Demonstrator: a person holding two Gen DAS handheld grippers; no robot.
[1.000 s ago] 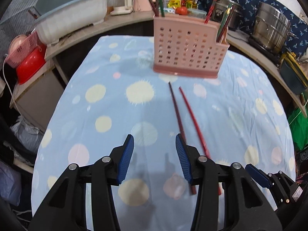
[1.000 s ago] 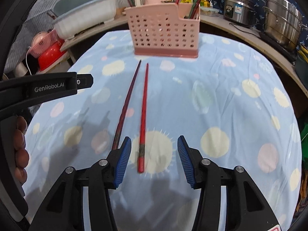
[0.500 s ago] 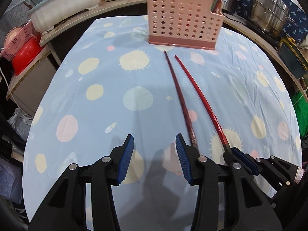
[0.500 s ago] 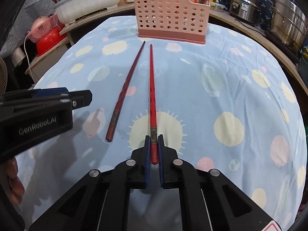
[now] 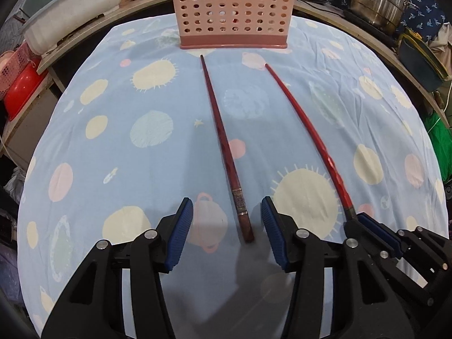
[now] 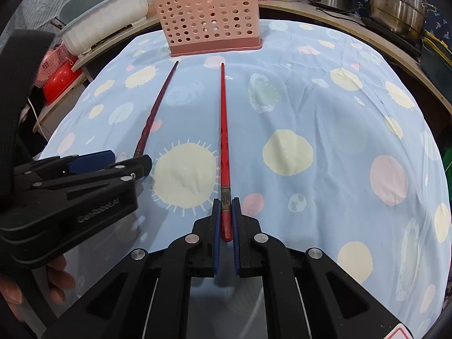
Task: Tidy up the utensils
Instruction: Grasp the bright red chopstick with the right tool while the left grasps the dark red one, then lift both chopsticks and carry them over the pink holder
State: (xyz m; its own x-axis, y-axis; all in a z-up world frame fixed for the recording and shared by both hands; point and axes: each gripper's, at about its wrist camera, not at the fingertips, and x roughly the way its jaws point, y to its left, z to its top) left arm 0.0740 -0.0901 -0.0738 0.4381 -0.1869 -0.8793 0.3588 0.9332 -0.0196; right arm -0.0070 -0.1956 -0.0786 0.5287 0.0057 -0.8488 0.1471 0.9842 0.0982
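**Two chopsticks before a pink holder: one gripped, one lying free**

The right tool (image 6: 225,220) is closed on the butt end of the bright red chopstick (image 6: 224,130), its blue pads (image 6: 216,226) pressing the shaft from both sides. The chopstick runs straight ahead of this tool, its thin tip pointing toward the pink utensil holder (image 6: 209,19) at the far end of the surface (image 6: 325,118). Whether the tip touches the cloth cannot be told.

The left tool (image 5: 227,230) stands open, its blue pads (image 5: 180,234) well apart. Between them, slightly nearer the right-hand pad, lies the thick end of the dark red chopstick (image 5: 223,147), flat on the cloth and not touched by either pad. Its shaft extends forward from the tool, and its tip stops just short of the base of the pink utensil holder (image 5: 231,8).

In the left wrist view the bright red chopstick (image 5: 310,130) lies to the right of the dark one, the two diverging toward the tools; the right tool (image 5: 367,226) holds its near end. In the right wrist view the left tool (image 6: 110,163) appears at the left, over the near end of the dark red chopstick (image 6: 155,107).

The perforated holder stands upright and already contains several utensils. The surface is covered with a light blue cloth printed with pale discs and suns. Beyond it, steel pots (image 6: 395,2) stand at the far right and a white tub (image 6: 101,19) at the far left.
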